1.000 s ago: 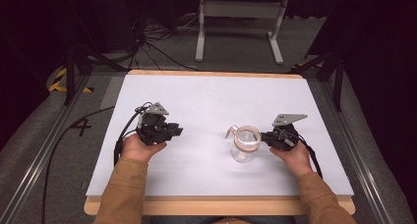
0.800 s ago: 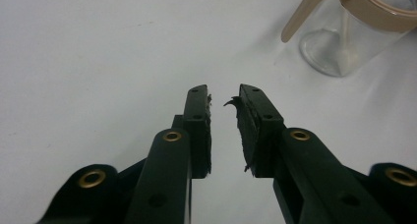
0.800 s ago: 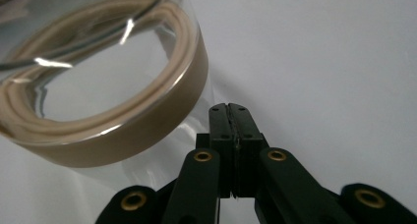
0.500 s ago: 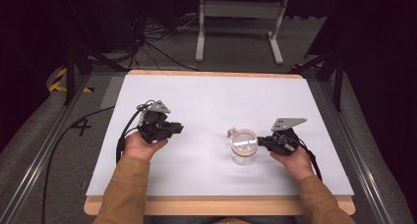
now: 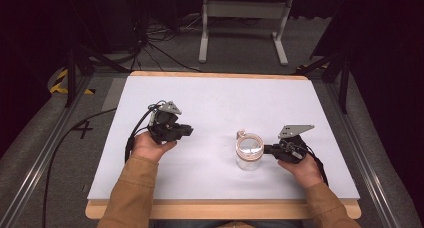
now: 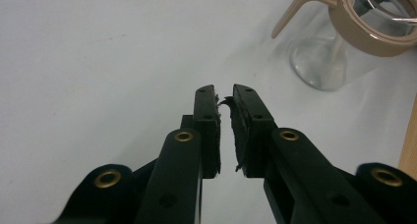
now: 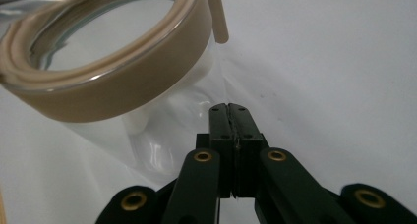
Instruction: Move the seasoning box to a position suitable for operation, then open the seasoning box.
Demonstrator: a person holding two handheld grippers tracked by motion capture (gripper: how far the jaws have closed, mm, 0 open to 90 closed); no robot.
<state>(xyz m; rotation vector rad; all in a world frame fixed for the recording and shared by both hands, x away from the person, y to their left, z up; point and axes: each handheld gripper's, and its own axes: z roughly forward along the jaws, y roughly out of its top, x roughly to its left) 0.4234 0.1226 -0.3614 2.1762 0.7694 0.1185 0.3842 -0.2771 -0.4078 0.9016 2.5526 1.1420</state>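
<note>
Left tool (image 6: 223, 103), jaws just narrowed to a slit on nothing; right tool (image 7: 229, 107), clamped empty, beside the glass jar (image 5: 249, 152).

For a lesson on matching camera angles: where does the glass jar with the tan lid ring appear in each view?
High view: glass jar right of centre on the white table, at the right gripper tips.
Left gripper view: upper right corner, beyond the left gripper.
Right gripper view: upper left, close up.
Shared landmark: the tan lid ring with its projecting tab.
</note>
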